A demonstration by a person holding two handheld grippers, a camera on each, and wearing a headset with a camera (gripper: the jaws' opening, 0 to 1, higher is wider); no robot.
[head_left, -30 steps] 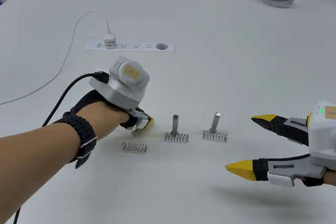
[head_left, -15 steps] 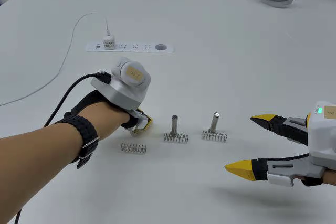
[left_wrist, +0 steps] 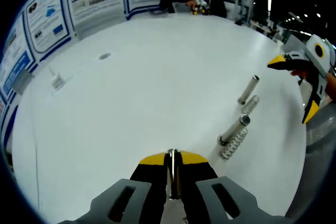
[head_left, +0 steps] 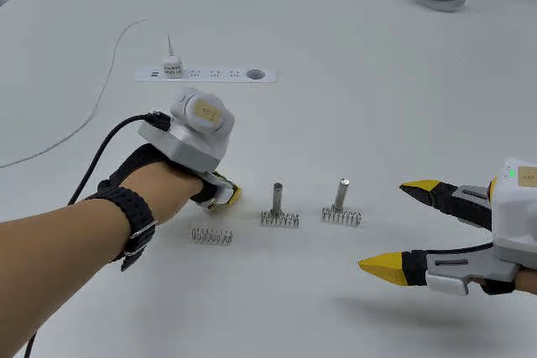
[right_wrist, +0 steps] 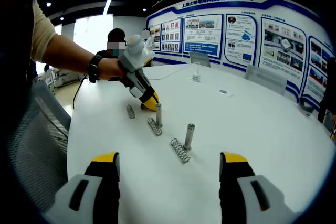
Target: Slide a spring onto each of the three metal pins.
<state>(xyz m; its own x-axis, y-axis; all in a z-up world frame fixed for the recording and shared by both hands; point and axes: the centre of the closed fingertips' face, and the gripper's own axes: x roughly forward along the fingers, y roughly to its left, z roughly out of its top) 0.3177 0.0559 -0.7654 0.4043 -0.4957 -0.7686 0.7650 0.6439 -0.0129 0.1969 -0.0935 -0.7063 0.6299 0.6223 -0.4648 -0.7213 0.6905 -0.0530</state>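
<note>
at the table [head_left: 352, 64], left claw [head_left: 227, 198] grips a pin [left_wrist: 171, 165], right claw [head_left: 383, 226] gapes.

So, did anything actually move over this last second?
Nothing beyond a slight camera drift. The left gripper stays shut on what looks like the third pin, and the right gripper stays open, hovering at the right. The two standing pins and the three springs are where they were, with no spring threaded yet.

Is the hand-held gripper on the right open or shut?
Open. The right hand-held gripper has its two yellow tips far apart, with nothing between them.
</note>
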